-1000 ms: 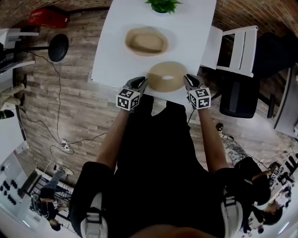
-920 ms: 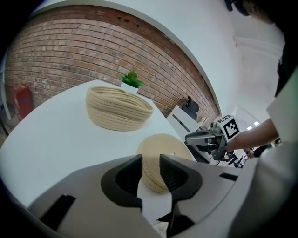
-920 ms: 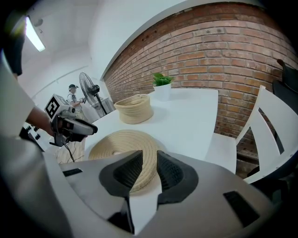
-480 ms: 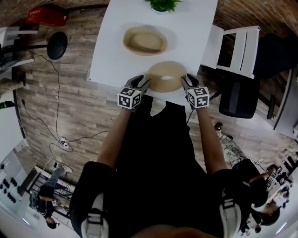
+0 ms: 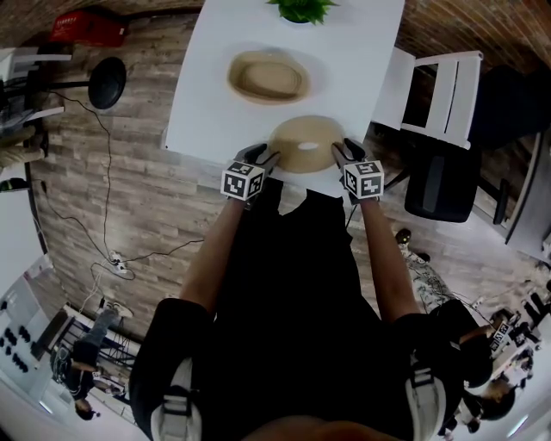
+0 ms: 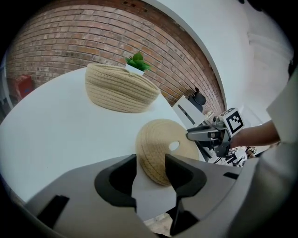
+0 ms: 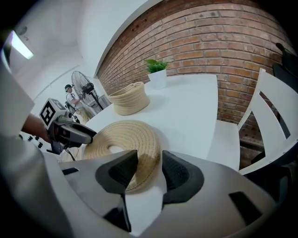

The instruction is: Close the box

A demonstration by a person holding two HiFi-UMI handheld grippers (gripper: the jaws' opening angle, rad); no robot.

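Note:
A round woven lid (image 5: 306,142) with a small hole in its middle lies near the front edge of the white table (image 5: 362,69). The open woven basket (image 5: 269,77) stands farther back. My left gripper (image 5: 263,157) is at the lid's left rim and my right gripper (image 5: 344,151) at its right rim. In the left gripper view the jaws of the left gripper (image 6: 151,169) are opening with the lid's rim (image 6: 160,148) between them. In the right gripper view the right gripper (image 7: 149,169) is likewise opening around the rim (image 7: 123,137), not pressing on it.
A potted plant (image 5: 301,9) stands at the table's far edge behind the basket (image 6: 121,88). A white chair (image 5: 439,82) is at the table's right side. A black fan (image 5: 108,86) and cables lie on the wooden floor to the left.
Both grippers have moved inward onto the lid's two sides. Their jaws have spread wider and now straddle its rim. The lid and basket have not moved.

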